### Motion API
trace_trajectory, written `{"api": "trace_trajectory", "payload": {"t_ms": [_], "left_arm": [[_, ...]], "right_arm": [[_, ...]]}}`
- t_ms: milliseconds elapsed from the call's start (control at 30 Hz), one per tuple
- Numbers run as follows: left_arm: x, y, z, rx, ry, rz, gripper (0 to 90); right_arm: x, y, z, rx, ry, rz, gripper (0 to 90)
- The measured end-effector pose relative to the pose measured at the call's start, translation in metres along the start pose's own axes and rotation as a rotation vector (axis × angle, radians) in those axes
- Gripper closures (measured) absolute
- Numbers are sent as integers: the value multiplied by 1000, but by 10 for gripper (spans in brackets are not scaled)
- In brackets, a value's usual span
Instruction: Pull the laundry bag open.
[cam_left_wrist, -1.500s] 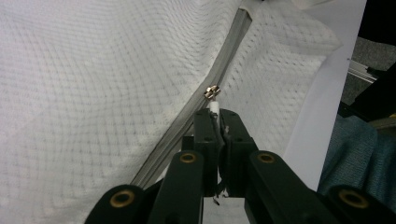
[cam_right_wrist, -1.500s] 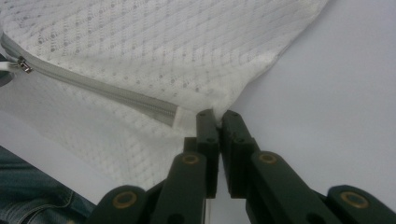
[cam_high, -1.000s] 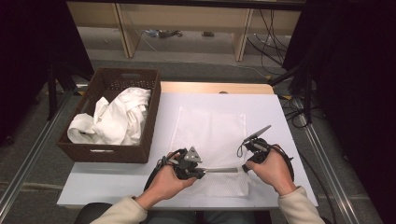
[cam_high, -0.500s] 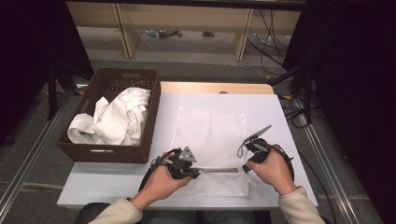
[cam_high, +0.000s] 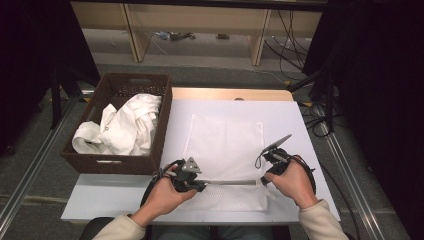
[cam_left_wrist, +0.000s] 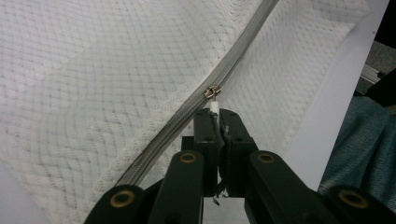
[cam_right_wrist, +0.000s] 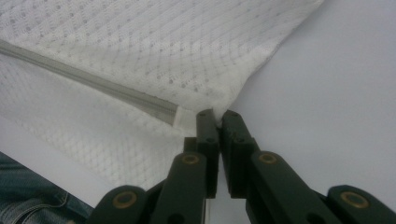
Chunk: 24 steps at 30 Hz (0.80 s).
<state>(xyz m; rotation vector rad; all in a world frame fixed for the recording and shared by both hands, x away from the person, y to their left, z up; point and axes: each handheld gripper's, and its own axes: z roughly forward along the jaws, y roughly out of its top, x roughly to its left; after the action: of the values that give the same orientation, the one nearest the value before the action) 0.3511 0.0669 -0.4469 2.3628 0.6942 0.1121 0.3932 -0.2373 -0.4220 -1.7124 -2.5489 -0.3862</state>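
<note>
A white mesh bag (cam_high: 225, 142) lies flat on the white table (cam_high: 285, 107), with a grey zipper (cam_high: 232, 182) running across its near end. My left gripper (cam_high: 204, 184) is shut on the zipper's small white pull tab (cam_left_wrist: 214, 106), just behind the metal slider (cam_left_wrist: 211, 91). Seen in its own view, the left gripper (cam_left_wrist: 218, 114) has its jaws pressed together on that tab. My right gripper (cam_high: 263, 177) is shut on the bag's edge beside the zipper's right end (cam_right_wrist: 175, 115). In the right gripper view, the right gripper (cam_right_wrist: 217, 116) pinches the mesh bag (cam_right_wrist: 163, 56) there.
A dark wicker basket (cam_high: 100, 162) holding crumpled white cloth (cam_high: 125, 125) stands on the table's left side. The table's near edge runs close to the person's jeans (cam_left_wrist: 364, 140). Shelving and cables lie beyond the far edge.
My left gripper has slid leftward along the zipper line with the pull tab in its jaws. The right hand has stayed where it was.
</note>
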Motion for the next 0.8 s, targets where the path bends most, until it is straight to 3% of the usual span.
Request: {"api": "trace_trajectory", "payload": {"t_ms": [100, 133, 167, 300, 333, 367, 400, 500, 533, 567, 600, 633, 733, 767, 800], "left_arm": [[2, -2, -2, 16, 2, 0, 859], [2, -3, -2, 17, 5, -19, 859], [3, -4, -3, 22, 5, -11, 858], [6, -8, -4, 32, 6, -21, 858], [7, -9, -4, 35, 5, -36, 858], [8, -10, -5, 38, 10, -24, 859], [7, -11, -4, 36, 13, -38, 858], [9, -12, -5, 43, 14, -25, 858], [9, -12, -5, 44, 17, -36, 859], [9, -13, -6, 46, 20, -36, 858], [10, -14, -6, 47, 17, -40, 858], [10, -14, -6, 49, 20, -52, 859], [12, -16, -8, 55, 23, -55, 858], [13, -17, -9, 57, 25, -50, 859], [13, -18, -8, 47, 28, -72, 858]], "right_arm": [[0, 0, -1, 4, 3, 11, 872], [-2, 0, 1, -18, -2, -16, 872], [-3, 0, 1, -24, -3, -32, 872], [-4, 0, 1, 8, -6, -5, 872], [-9, 1, 4, -25, -1, -70, 872], [-5, 0, 3, -2, -3, -7, 872], [-7, 0, 3, -3, -6, -16, 872], [-7, 0, 3, -2, -1, -14, 872], [-5, 0, 2, 16, 4, 13, 872], [-8, -1, 3, -7, 1, -13, 872], [-8, -1, 4, -17, -2, -7, 872], [-8, -1, 2, 18, 7, 21, 872], [-9, -1, 2, 20, 0, 31, 872], [-11, -2, 3, 0, -10, 11, 872], [-14, -2, 6, -32, -8, -5, 872]]}}
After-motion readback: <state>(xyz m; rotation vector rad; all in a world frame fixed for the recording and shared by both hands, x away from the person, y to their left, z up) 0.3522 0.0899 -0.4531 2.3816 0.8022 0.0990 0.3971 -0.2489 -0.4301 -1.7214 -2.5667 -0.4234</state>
